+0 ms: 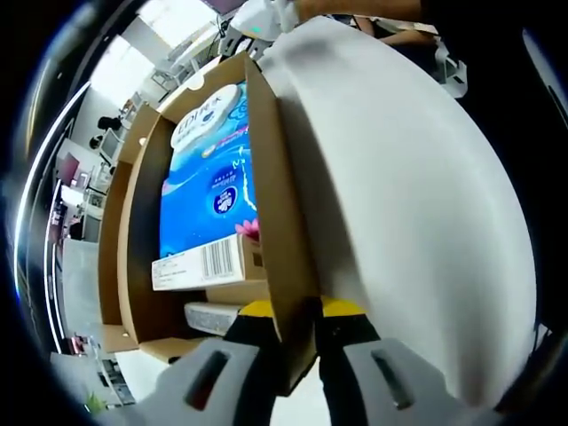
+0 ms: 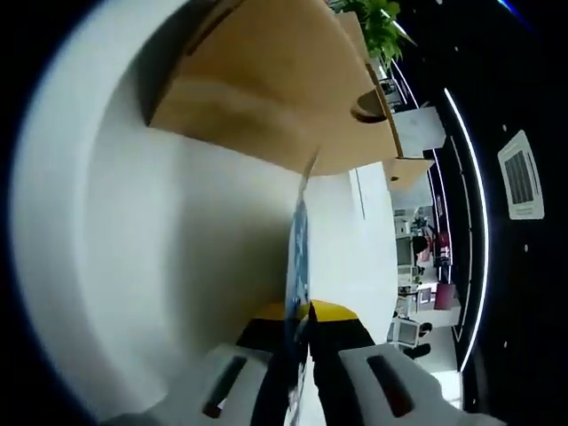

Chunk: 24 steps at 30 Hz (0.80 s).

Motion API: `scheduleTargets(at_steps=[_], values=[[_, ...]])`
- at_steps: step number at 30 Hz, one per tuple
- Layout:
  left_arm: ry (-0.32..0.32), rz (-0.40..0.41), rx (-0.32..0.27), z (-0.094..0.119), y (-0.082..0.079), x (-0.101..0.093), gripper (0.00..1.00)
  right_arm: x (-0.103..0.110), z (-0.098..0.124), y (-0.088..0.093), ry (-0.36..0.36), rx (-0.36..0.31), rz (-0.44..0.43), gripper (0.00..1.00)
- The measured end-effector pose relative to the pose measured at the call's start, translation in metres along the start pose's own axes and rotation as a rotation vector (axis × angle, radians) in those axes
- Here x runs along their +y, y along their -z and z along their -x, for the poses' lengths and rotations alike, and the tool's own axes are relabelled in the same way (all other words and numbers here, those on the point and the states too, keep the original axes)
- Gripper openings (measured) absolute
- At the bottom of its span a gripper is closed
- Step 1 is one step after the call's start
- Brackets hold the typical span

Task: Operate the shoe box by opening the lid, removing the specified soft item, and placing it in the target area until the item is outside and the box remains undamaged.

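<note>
- The left gripper (image 1: 297,333) has its jaws closed on the side wall of the open cardboard box (image 1: 275,204).
- The blue tissue pack (image 1: 209,186) is inside the box.
- The right gripper (image 2: 299,333) has its jaws pinched on a thin blue-printed edge (image 2: 298,257), above the white bench (image 2: 177,266).

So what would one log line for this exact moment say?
left gripper: shut on box wall | right gripper: shut on blue tissue pack | shoe box: open | table: white

My views are bright, with ceiling light strips (image 2: 469,231) glaring at the edges. Fisheye bending warps everything, and the nearest surfaces look soft and blurred.
</note>
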<state>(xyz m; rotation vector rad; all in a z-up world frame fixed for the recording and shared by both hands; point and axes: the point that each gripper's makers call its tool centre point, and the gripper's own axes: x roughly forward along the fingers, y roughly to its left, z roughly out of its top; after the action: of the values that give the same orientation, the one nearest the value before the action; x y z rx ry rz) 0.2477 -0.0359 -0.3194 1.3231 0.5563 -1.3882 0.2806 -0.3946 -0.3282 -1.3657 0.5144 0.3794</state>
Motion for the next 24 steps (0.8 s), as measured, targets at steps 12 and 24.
scheduleTargets(at_steps=[12,24], values=[[0.002,0.003,0.001,0.000,0.000,0.000,0.12,0.006,0.000,0.002,-0.053,-0.009,-0.020,0.02],[0.001,0.001,0.001,0.000,0.000,0.000,0.12,0.013,0.005,0.006,-0.094,0.018,-0.015,0.08]])
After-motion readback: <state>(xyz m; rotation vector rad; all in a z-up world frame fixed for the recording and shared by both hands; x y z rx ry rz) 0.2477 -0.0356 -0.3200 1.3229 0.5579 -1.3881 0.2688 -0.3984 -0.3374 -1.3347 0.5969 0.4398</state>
